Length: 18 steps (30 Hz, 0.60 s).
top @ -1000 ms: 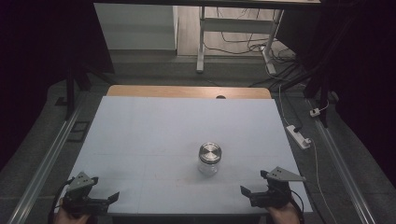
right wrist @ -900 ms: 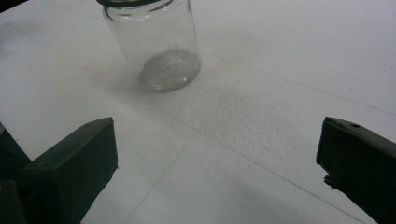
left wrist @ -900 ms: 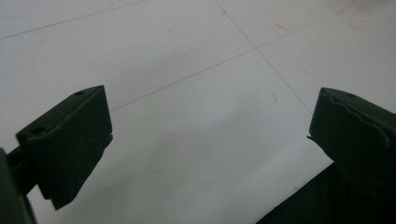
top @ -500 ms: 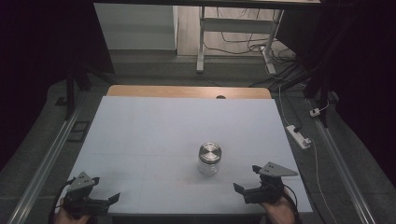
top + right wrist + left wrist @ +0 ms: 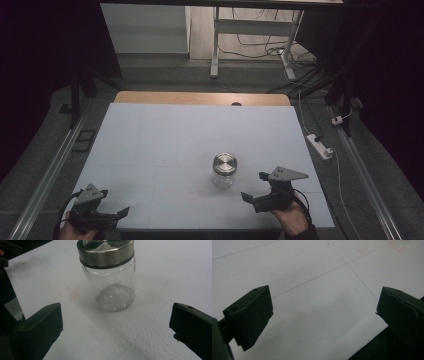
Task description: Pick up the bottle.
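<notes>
Your right gripper [image 5: 251,193] sat near the front edge of the white table [image 5: 150,140], its jaws spread wide and empty. The glass jar [image 5: 224,170] stood upright just ahead of those jaws, close but not touching, with its metal lid [image 5: 106,250] on. In the right gripper view the jar rose between and beyond the two jaws, with a faint red mark [image 5: 70,293] on the table to its left. Your left gripper [image 5: 114,214] rested well apart from the jar at the table's front left corner, jaws also wide apart over bare table.
</notes>
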Available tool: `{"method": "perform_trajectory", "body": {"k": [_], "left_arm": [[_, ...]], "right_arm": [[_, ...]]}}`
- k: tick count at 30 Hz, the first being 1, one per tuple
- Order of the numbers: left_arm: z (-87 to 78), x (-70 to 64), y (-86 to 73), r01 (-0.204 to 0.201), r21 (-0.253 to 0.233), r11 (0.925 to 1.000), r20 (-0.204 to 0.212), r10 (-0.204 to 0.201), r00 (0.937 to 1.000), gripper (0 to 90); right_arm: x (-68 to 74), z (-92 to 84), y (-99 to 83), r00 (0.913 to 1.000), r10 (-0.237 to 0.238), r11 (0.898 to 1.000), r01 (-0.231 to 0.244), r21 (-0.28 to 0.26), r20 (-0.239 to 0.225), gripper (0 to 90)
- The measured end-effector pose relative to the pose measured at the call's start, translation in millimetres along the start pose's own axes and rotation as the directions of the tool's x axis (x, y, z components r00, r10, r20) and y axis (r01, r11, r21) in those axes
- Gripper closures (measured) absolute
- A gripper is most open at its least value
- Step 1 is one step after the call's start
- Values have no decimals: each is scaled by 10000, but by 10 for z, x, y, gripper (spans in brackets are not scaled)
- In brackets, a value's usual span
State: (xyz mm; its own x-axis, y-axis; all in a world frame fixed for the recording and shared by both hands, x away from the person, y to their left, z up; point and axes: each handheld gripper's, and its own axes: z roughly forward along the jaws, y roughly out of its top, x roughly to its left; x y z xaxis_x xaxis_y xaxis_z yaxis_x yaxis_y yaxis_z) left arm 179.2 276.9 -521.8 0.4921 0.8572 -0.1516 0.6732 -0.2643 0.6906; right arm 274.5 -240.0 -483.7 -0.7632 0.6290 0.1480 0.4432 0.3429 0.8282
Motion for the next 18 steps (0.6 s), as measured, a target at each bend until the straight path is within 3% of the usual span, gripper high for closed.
{"method": "perform_trajectory", "body": {"k": [8, 14, 18], "left_arm": [[3, 2, 2, -4, 26, 10000, 25, 4, 10000, 14], [10, -1, 5, -52, 99, 9999, 16, 52, 10000, 15], [11, 0, 5, -46, 109, 9999, 30, 46, 10000, 15]], "right_arm": [[11, 209, 131, 9988, -473, 9986, 476, 247, -151, 0], [35, 355, 161, 9977, -503, 9970, 529, 566, -463, 0], [61, 439, 194, 9969, -692, 9955, 714, 617, -372, 0]]}}
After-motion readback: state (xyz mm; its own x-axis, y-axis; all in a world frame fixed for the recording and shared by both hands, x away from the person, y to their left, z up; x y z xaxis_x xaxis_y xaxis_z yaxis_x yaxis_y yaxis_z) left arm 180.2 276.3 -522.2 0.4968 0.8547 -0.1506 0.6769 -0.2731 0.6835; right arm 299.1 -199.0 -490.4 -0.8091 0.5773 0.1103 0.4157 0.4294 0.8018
